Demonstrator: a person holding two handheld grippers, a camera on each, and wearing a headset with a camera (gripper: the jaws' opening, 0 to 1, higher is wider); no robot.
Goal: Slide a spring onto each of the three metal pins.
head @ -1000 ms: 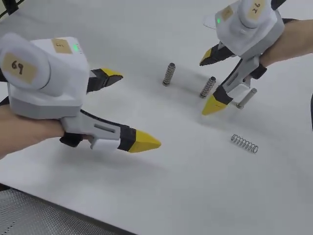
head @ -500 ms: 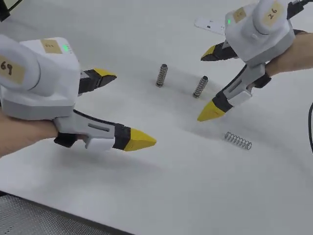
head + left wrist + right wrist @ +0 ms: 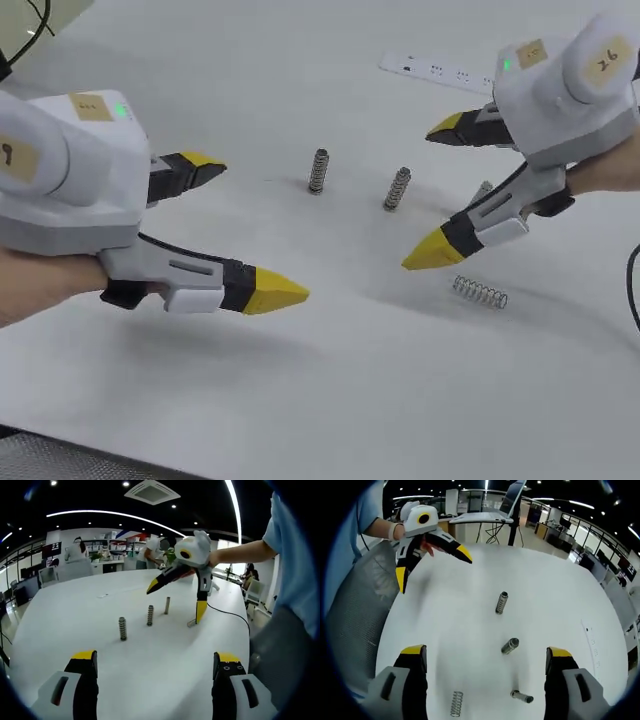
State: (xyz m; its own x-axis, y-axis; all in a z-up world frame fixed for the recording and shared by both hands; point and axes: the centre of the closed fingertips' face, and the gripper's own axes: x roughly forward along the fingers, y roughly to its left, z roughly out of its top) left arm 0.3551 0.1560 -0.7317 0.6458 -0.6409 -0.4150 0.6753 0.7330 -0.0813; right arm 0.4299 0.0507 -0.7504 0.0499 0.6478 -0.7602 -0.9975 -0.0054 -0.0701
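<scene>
Hovering agape, left gripper [image 3: 257, 227] and right gripper [image 3: 422, 197] flank two sprung pins [image 3: 318, 171] and a loose spring [image 3: 479, 292].

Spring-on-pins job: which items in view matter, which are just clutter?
Job:
two spring-covered metal pins
bare metal pin
loose coiled steel spring, lying flat on the table

Clutter:
white power strip
open grey laptop on a far desk
</scene>
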